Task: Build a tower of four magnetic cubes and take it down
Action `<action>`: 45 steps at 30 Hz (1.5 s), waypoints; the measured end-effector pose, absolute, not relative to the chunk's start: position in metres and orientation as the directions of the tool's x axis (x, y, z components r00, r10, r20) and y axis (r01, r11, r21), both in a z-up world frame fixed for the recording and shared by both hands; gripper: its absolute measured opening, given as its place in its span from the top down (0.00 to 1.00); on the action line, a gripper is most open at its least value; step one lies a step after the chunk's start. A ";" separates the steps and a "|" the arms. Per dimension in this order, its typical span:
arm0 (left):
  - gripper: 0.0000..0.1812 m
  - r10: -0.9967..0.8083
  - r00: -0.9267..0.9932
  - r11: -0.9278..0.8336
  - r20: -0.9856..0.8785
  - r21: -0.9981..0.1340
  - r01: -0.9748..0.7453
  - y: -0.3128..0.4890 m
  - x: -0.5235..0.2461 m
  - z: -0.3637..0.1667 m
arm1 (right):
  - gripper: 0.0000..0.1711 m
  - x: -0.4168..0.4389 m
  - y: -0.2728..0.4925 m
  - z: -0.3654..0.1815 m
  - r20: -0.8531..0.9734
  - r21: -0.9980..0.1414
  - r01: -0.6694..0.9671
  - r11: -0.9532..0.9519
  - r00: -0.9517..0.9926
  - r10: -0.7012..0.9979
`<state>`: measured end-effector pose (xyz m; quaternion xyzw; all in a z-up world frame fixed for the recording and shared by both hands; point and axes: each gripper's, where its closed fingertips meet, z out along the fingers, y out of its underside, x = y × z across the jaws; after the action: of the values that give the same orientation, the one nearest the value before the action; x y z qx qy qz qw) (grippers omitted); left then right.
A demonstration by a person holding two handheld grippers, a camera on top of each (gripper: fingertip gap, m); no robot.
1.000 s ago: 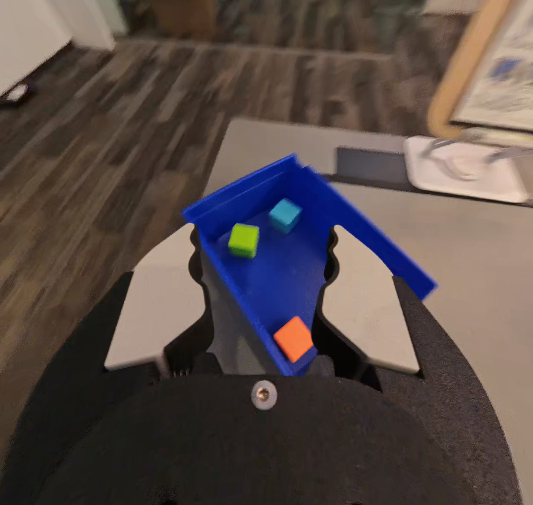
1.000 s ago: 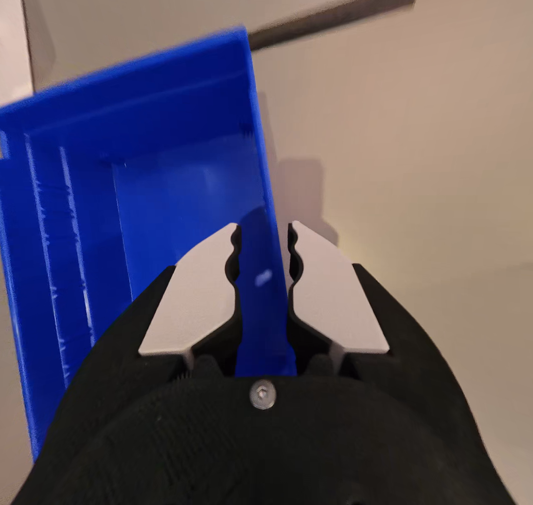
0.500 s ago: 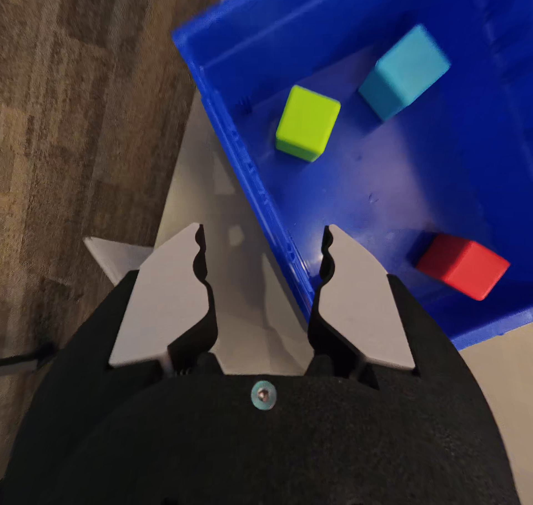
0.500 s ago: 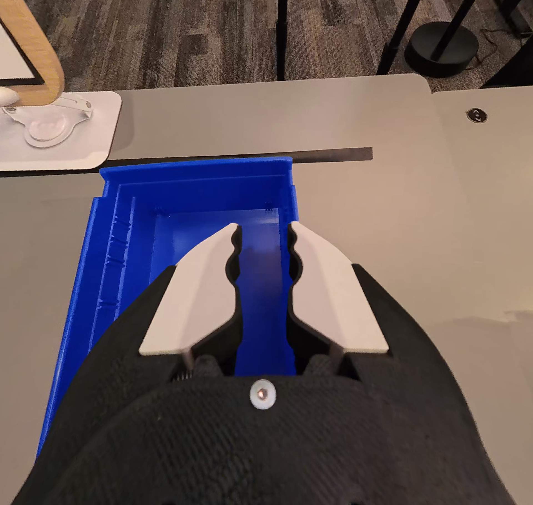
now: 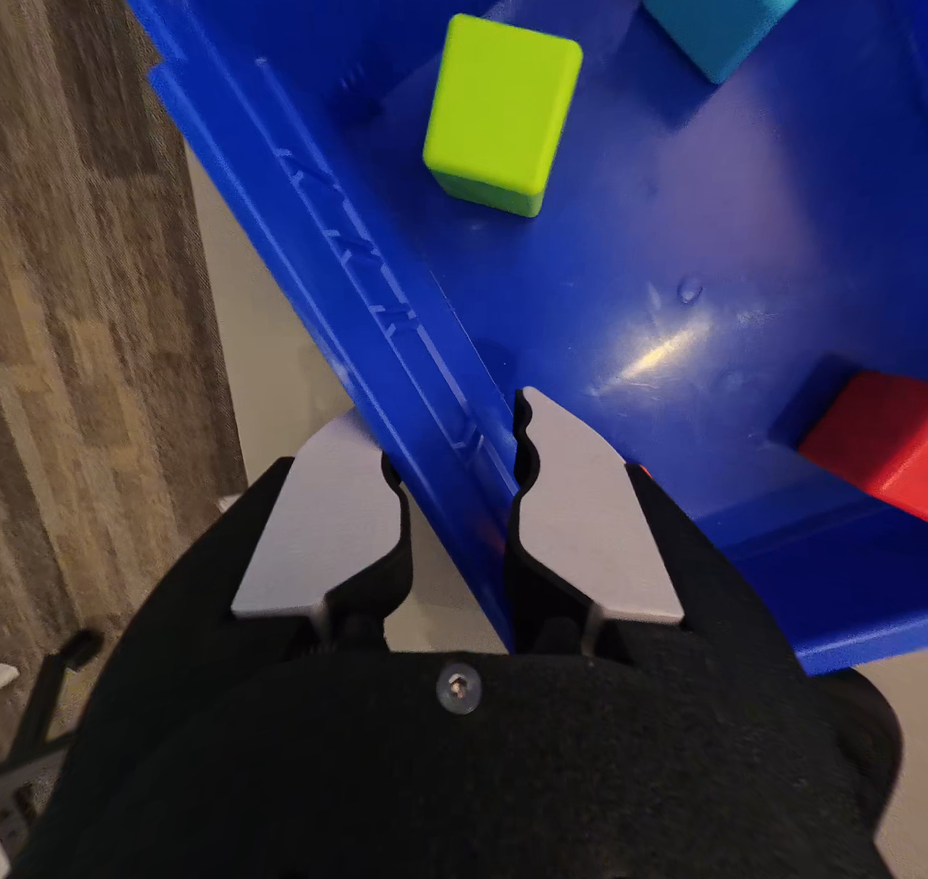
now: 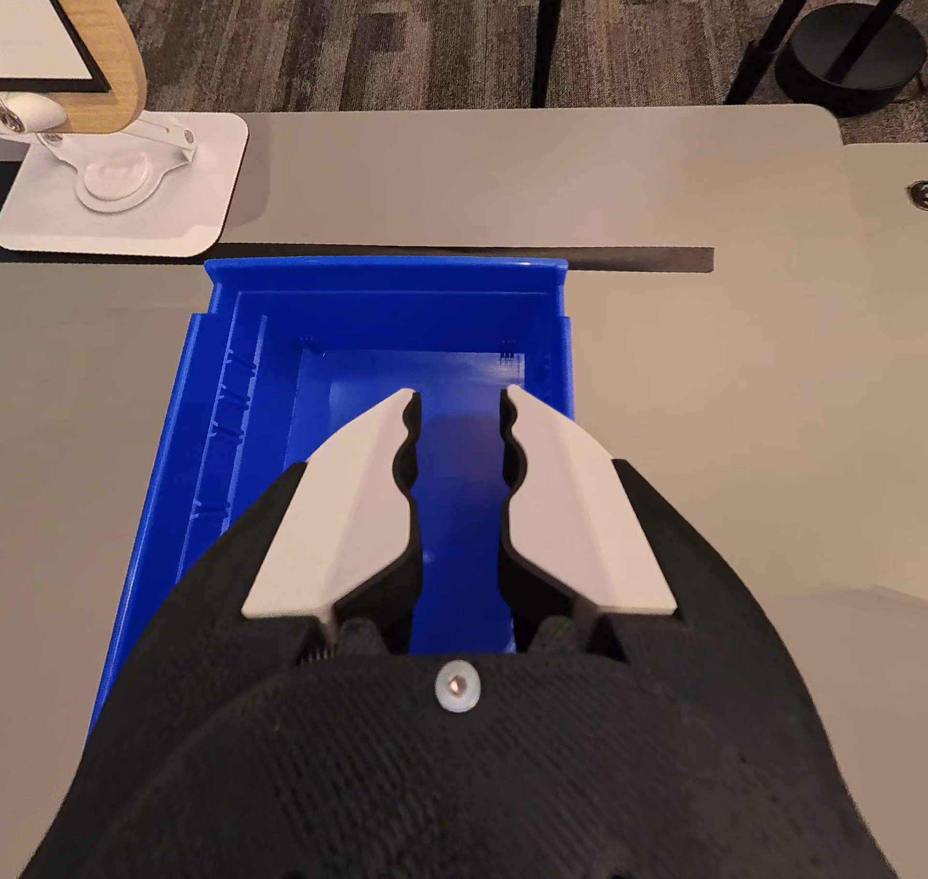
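Cubes lay loose in the blue bin (image 5: pixel 627 312) on the grey desk (image 6: pixel 753 403): green cube (image 5: pixel 497 111) and cyan cube (image 5: pixel 728 6) far, red cube (image 5: pixel 874 443) near right. The bin's long axis ran near to far. Since half a second earlier, the left claw (image 5: pixel 454 448) had closed in, straddling the bin's left wall, whether gripping I cannot tell. The right claw (image 6: pixel 457 392) hung parted, empty, above the bin.
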<state>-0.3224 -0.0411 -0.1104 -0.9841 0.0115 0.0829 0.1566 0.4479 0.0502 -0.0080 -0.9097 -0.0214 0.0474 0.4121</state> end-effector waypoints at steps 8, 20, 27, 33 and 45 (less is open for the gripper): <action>0.75 -0.223 0.941 -0.901 -0.254 -0.316 -0.298 -0.014 -0.312 -0.111 | 0.81 0.438 0.052 -0.025 -0.058 -0.708 0.040 -0.705 0.992 0.115; 0.74 -0.401 0.875 -0.795 -0.270 -0.372 -0.479 0.005 -0.297 -0.112 | 0.81 0.424 0.055 -0.045 0.026 -0.648 0.146 -0.747 0.985 0.169; 0.74 -0.457 0.851 -0.755 -0.258 -0.393 -0.525 0.009 -0.291 -0.112 | 0.80 0.419 0.058 -0.053 0.091 -0.618 0.210 -0.758 0.976 0.196; 0.69 -0.419 0.842 -0.716 -0.340 -0.447 -0.536 0.015 -0.294 -0.099 | 0.79 0.422 0.059 -0.048 0.133 -0.634 0.228 -0.739 0.973 0.186; 0.57 -0.482 0.855 -0.250 -0.192 -0.905 -0.345 -0.027 -0.229 0.051 | 0.71 0.420 0.063 0.031 0.234 -0.867 0.285 -0.409 0.957 0.170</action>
<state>-0.2293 -0.0272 0.0514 -0.7882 0.2624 -0.0621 0.5532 0.4196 0.0626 0.0314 -0.8376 -0.1358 -0.0544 0.5263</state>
